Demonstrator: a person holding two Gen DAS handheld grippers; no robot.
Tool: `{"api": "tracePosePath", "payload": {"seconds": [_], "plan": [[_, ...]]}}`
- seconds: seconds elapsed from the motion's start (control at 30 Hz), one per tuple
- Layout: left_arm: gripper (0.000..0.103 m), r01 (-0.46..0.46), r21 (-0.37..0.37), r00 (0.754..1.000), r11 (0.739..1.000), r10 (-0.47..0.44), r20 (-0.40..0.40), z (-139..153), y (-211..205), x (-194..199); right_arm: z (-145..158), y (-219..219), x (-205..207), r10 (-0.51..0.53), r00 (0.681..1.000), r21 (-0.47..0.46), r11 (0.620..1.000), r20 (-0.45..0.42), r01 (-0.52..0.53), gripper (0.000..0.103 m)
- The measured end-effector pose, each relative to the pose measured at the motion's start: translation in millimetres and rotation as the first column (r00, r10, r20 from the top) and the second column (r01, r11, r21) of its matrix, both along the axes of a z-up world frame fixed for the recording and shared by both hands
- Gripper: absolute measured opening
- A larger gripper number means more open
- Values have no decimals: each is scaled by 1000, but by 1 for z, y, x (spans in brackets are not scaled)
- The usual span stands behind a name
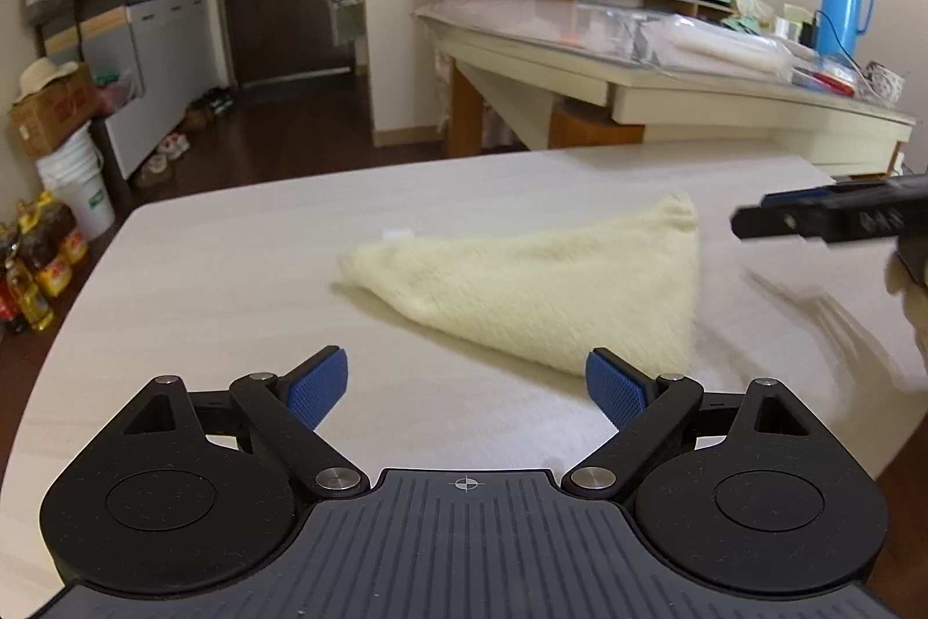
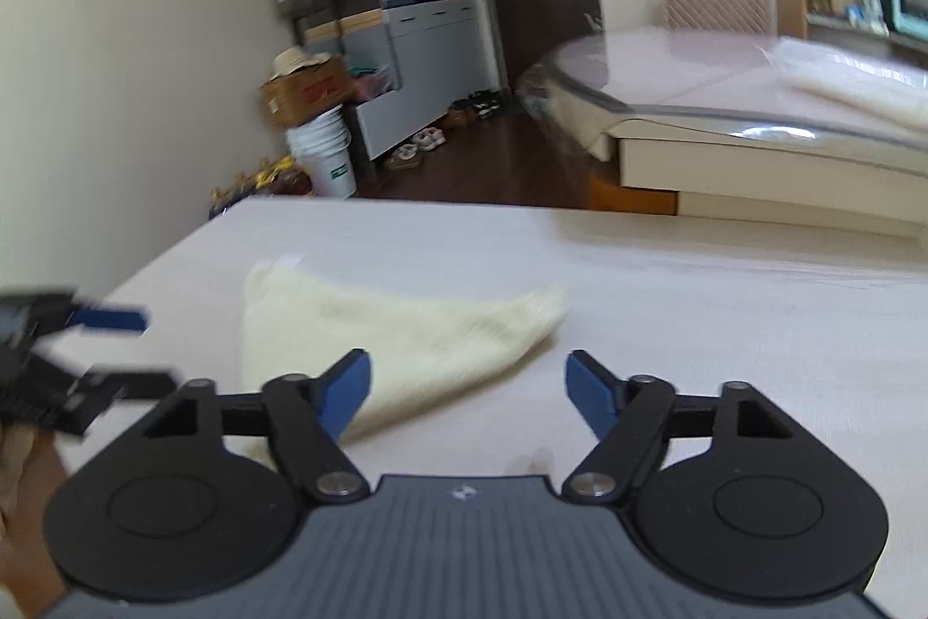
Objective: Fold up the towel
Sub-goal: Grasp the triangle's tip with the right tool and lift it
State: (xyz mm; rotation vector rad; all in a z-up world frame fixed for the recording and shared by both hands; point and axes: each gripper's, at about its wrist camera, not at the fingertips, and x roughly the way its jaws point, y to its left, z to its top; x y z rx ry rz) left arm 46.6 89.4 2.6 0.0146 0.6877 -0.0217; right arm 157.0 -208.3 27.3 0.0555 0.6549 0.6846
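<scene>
Fluffy cream towel (image 1: 539, 294) — triangular fold.

The left gripper (image 1: 467, 390) is hovering with its jaws spread wide, the blue pads (image 1: 322, 384) holding nothing between them — it is tilting forward and down. The right gripper (image 2: 468, 390) is also standing open and empty, angling downward likewise. In the left wrist view it is showing at the right edge — blurred.
</scene>
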Motion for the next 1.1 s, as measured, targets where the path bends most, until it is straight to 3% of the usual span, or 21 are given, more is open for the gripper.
{"api": "tracePosePath", "payload": {"seconds": [0.13,0.2,0.3,0.33,0.4,0.7,0.83,1.0,1.1], "plan": [[93,-9,-1,1000,1000,9,-23,-8,7,18,-15,9,38,-4,998,5,1000,-67,4,47],[93,-7,0,1000,1000,7,-26,-11,10,28,-19,13,44,-3,997,-5,1000,-81,3,47],[93,-7,7,1000,1000,7,-26,-14,12,42,-27,16,51,-7,995,-19,1000,-97,5,37],[93,-8,8,1000,1000,8,-24,-14,12,46,-29,16,52,-10,995,-23,1000,-98,8,22],[93,-6,14,1000,1000,7,-23,-16,11,55,-31,15,53,0,995,-15,1000,-102,-2,17],[93,62,47,998,997,-61,-27,-29,-14,96,-16,0,54,-52,998,-29,998,-30,52,15],[93,51,55,999,997,-52,11,-18,-15,95,3,-5,46,-54,998,-24,998,30,55,15],[93,-49,45,995,998,45,94,12,19,57,34,13,7,65,987,-4,998,149,-65,15],[93,-134,46,985,990,127,116,24,45,30,43,46,-31,239,956,6,970,173,-244,15]]}}
